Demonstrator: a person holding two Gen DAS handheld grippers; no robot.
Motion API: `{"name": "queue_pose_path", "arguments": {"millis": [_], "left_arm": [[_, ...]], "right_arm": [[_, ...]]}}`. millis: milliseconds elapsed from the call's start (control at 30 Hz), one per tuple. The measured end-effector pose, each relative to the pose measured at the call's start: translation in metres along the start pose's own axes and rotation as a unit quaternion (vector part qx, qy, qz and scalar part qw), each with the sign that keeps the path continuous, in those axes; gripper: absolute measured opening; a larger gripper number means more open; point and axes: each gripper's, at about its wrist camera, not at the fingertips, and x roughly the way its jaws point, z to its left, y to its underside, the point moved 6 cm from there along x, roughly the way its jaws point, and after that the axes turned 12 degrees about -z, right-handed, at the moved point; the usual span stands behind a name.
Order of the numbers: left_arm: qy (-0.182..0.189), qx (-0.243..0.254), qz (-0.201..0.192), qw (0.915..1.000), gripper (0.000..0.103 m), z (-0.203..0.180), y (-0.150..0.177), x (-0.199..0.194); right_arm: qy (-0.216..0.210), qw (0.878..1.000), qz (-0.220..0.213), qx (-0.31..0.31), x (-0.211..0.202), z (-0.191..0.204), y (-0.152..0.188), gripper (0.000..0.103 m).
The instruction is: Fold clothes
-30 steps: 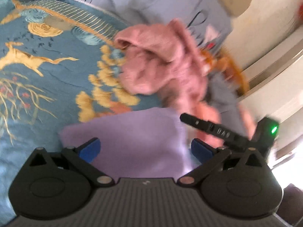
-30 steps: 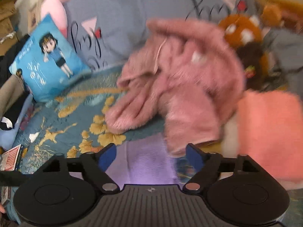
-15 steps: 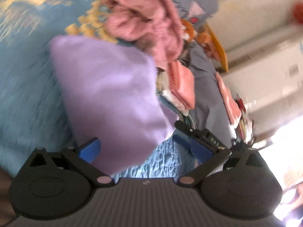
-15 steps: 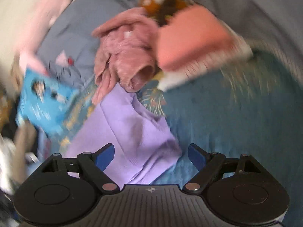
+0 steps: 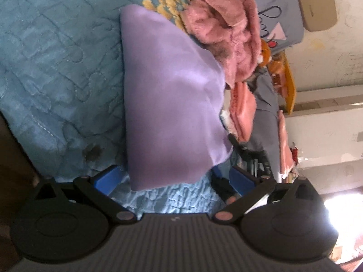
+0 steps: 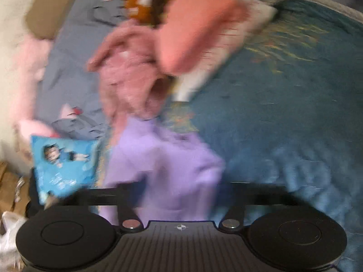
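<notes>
A folded purple garment point(image 5: 172, 99) lies on the blue quilt point(image 5: 56, 68). My left gripper point(image 5: 174, 179) is open, its blue pads point(image 5: 109, 179) standing either side of the garment's near edge without pressing it. The right gripper point(image 5: 249, 155) shows as black fingers by the garment's right corner. In the blurred right wrist view the purple garment point(image 6: 163, 163) lies between the jaws of my right gripper point(image 6: 179, 192), which are closing. Blur hides whether the pads touch the cloth.
A crumpled pink fleece garment point(image 5: 226, 27) lies just beyond the purple one, with a folded coral piece point(image 5: 242, 113) and an orange plush toy point(image 6: 145, 2) beside it. A blue cartoon cushion point(image 6: 63, 165) lies at the left. A grey sheet point(image 5: 265, 104) and a wall point(image 5: 329, 68) are at the right.
Both grippers rolled and came down to the purple garment. The left one now straddles its near edge. The right jaws, wide apart before, have swung inward around the cloth.
</notes>
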Motion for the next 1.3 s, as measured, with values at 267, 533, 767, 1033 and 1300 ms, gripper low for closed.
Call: {"name": "queue_pose_path", "arguments": {"millis": [267,533,767,1033,1300], "left_arm": [[-0.015,-0.051,0.006,0.9986,0.103,0.013,0.005,0.025],[0.001,-0.053,0.000,0.9986,0.097,0.017,0.004,0.036],[0.003,-0.022,-0.002,0.9998,0.034,0.009,0.000,0.034],[-0.011,0.013,-0.025,0.9995,0.022,-0.002,-0.001,0.023],[-0.106,0.126,-0.028,0.9860,0.022,-0.027,0.005,0.025]], "right_arm": [[-0.007,0.999,0.000,0.052,0.002,-0.012,-0.002,0.027],[-0.010,0.999,-0.003,0.043,0.000,-0.015,-0.002,0.026],[-0.011,0.999,-0.003,0.036,0.000,-0.017,-0.003,0.026],[0.020,0.997,-0.027,-0.074,-0.003,0.009,0.000,0.017],[0.038,0.941,-0.084,-0.326,-0.027,0.077,0.014,0.015]]}}
